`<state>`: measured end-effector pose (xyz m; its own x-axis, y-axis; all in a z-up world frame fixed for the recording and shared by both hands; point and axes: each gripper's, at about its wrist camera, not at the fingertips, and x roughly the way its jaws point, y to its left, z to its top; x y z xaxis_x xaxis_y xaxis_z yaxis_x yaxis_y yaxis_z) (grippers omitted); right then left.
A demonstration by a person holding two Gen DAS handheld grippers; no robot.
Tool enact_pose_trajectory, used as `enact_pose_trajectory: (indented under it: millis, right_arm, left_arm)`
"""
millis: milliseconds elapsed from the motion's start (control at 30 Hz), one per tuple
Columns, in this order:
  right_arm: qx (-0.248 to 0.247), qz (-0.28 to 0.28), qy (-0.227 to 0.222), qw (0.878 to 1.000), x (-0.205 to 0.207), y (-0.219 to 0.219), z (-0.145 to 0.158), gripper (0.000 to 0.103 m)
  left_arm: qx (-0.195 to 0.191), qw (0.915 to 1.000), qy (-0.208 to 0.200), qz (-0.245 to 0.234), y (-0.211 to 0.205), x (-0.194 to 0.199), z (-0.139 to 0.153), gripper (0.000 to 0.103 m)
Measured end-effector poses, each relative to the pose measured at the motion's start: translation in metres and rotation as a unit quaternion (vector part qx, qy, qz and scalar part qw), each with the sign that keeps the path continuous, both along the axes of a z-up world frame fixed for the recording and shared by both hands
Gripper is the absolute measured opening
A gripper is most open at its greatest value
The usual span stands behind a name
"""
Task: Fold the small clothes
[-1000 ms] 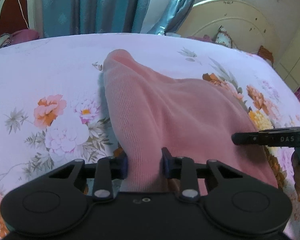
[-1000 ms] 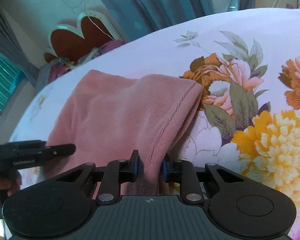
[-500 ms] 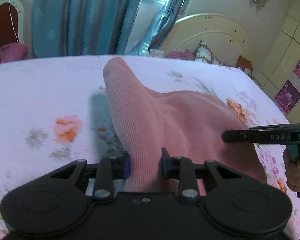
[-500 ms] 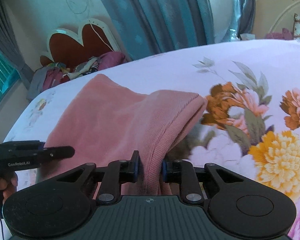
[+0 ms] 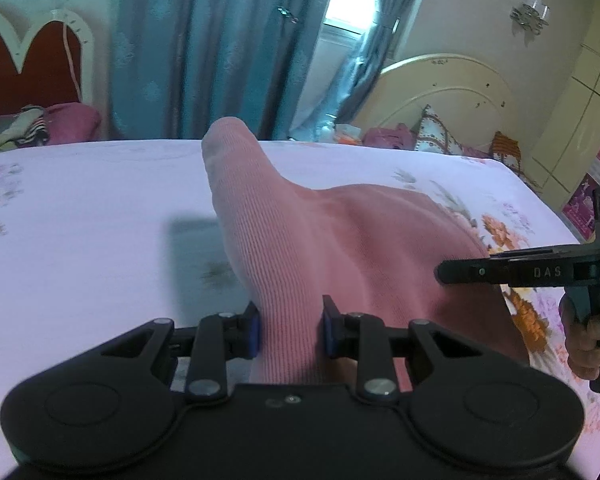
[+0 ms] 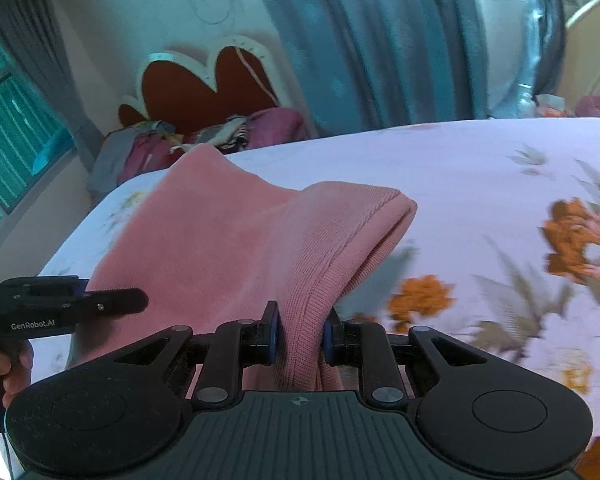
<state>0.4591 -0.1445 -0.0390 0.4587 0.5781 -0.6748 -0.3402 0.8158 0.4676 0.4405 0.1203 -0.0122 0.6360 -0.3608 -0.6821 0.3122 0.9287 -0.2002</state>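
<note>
Pink knit garment hangs ahead of both sets of fingers, left gripper and right gripper each pinching a bunched edge above the bed; uneven pulling could slip fabric free, skewing the fold

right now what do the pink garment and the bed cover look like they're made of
Pink garment: looks like a soft knit, probably cotton or a blend; fine ribbed rows show near both tongs and it drapes in rounded folds. Matte finish.

Bed cover: looks like thin woven fabric, smooth and flat, with printed flowers. Slightly blurred, so the exact fibre is unclear.
</note>
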Motion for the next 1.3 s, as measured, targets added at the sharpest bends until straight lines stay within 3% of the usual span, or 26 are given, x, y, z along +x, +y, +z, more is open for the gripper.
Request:
enact_pose_trajectory:
  millis: [300, 467, 533, 567, 700, 767, 833, 867, 900, 933, 967, 1000, 1167, 1267, 1300]
  right_arm:
    - [0.003, 0.013, 0.009, 1.0, -0.008, 0.081, -0.014, 0.02]
    - [-0.015, 0.001, 0.054, 0.998, -0.002, 0.104, -0.058, 0.02]
    - [-0.048, -0.008, 0.08, 0.996, 0.0, 0.11, -0.086, 0.021]
    - [-0.05, -0.013, 0.082, 0.995, -0.001, 0.111, -0.095, 0.021]
    - [-0.049, -0.028, 0.076, 0.996, 0.0, 0.108, -0.095, 0.027]
    - [-0.08, -0.044, 0.062, 0.994, -0.001, 0.107, -0.088, 0.057]
    - [-0.101, -0.072, 0.03, 0.992, -0.001, 0.096, -0.076, 0.061]
    - [-0.104, -0.079, 0.019, 0.991, 0.0, 0.095, -0.071, 0.061]
    - [-0.106, -0.082, 0.008, 0.991, 0.003, 0.095, -0.066, 0.06]
    - [-0.108, -0.077, -0.008, 0.991, 0.007, 0.1, -0.061, 0.04]
    - [-0.113, -0.069, -0.015, 0.991, 0.012, 0.107, -0.058, 0.013]
    - [-0.116, -0.061, -0.019, 0.991, 0.016, 0.115, -0.056, 0.009]
    - [-0.14, -0.032, -0.014, 0.99, 0.042, 0.151, -0.076, 0.009]
    - [-0.147, -0.039, -0.002, 0.988, 0.056, 0.151, -0.101, 0.009]
    - [-0.15, -0.044, 0.0, 0.988, 0.06, 0.15, -0.102, 0.009]
  left_arm:
    - [0.001, 0.9997, 0.015, 0.02, 0.071, -0.007, -0.011, 0.027]
    - [-0.002, 0.9981, 0.053, 0.03, 0.101, 0.0, -0.046, 0.029]
    - [0.026, 0.9966, 0.07, 0.034, 0.102, 0.003, -0.069, 0.038]
    - [0.018, 0.997, 0.065, 0.039, 0.106, 0.0, -0.076, 0.044]
    - [0.007, 0.9966, 0.057, 0.059, 0.126, -0.003, -0.077, 0.077]
    - [0.008, 0.9969, 0.044, 0.064, 0.139, -0.008, -0.07, 0.077]
    - [-0.009, 0.9976, 0.017, 0.067, 0.151, -0.014, -0.057, 0.064]
    - [-0.014, 0.9977, 0.006, 0.066, 0.154, -0.012, -0.051, 0.053]
    - [-0.017, 0.9981, -0.001, 0.059, 0.152, -0.008, -0.045, 0.047]
    - [-0.015, 0.9985, -0.01, 0.052, 0.149, -0.002, -0.043, 0.045]
    - [-0.013, 0.9988, -0.015, 0.044, 0.144, 0.007, -0.04, 0.043]
    - [-0.011, 0.9992, -0.016, 0.034, 0.138, 0.016, -0.039, 0.042]
    - [0.003, 0.9999, -0.009, 0.007, 0.111, 0.065, -0.054, 0.04]
    - [0.017, 0.9985, 0.047, 0.022, 0.113, 0.091, -0.082, 0.04]
    - [0.007, 0.9988, 0.043, 0.023, 0.115, 0.091, -0.088, 0.041]
